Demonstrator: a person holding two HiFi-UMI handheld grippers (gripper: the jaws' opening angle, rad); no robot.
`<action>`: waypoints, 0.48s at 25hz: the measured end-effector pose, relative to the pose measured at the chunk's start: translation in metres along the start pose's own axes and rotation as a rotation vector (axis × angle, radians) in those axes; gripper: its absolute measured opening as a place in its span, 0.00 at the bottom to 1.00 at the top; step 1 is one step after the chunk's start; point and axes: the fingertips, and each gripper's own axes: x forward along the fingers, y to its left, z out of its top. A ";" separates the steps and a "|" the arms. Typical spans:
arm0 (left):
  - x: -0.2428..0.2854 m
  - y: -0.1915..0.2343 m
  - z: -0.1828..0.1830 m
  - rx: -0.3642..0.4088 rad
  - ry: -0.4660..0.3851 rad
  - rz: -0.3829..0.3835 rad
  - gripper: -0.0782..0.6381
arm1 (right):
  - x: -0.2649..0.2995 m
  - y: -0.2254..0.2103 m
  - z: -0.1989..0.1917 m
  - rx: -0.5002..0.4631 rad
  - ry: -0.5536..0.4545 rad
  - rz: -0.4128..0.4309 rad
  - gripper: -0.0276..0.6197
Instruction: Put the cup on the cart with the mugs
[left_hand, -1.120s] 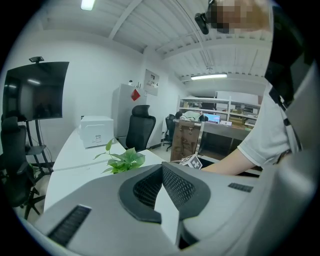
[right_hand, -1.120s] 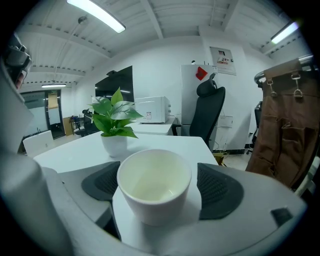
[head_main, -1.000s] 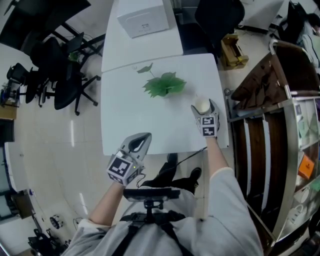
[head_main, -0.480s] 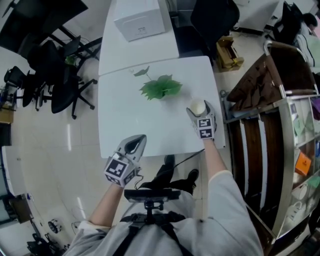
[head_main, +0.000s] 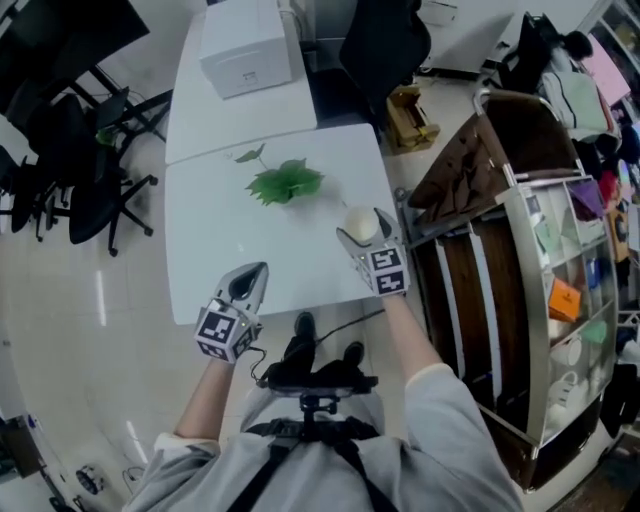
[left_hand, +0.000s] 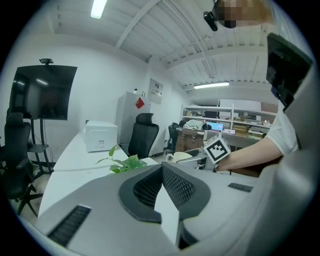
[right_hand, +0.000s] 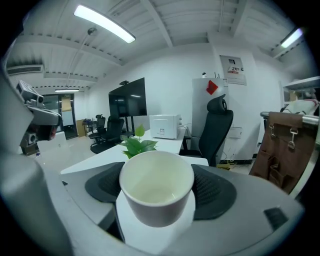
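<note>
Clerk: Right gripper (head_main: 360, 236), contents?
Keeper: Clamped on glossy white round cup (right_hand: 156, 207), pads against both sides, cup upright and empty, over right edge of white rectangular table (head_main: 205, 260).
Clerk: Left gripper (head_main: 252, 278)?
Keeper: Jaws together, nothing between; at table's near edge.
Clerk: Further out?
Keeper: Green leafy plant sprig (head_main: 285, 183), on table's far half. Dark wooden cart with metal rails (head_main: 520, 215), just right of table; white mugs (head_main: 566, 352) on its shelf.
</note>
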 end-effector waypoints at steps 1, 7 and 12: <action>0.001 0.000 0.002 0.002 -0.016 -0.002 0.11 | -0.012 0.005 0.007 0.008 0.004 0.006 0.69; 0.002 -0.013 0.019 0.006 -0.083 0.009 0.11 | -0.073 0.021 0.025 0.026 0.007 0.018 0.69; -0.002 -0.027 0.022 0.019 -0.089 0.003 0.11 | -0.113 0.032 0.030 0.022 -0.004 0.017 0.69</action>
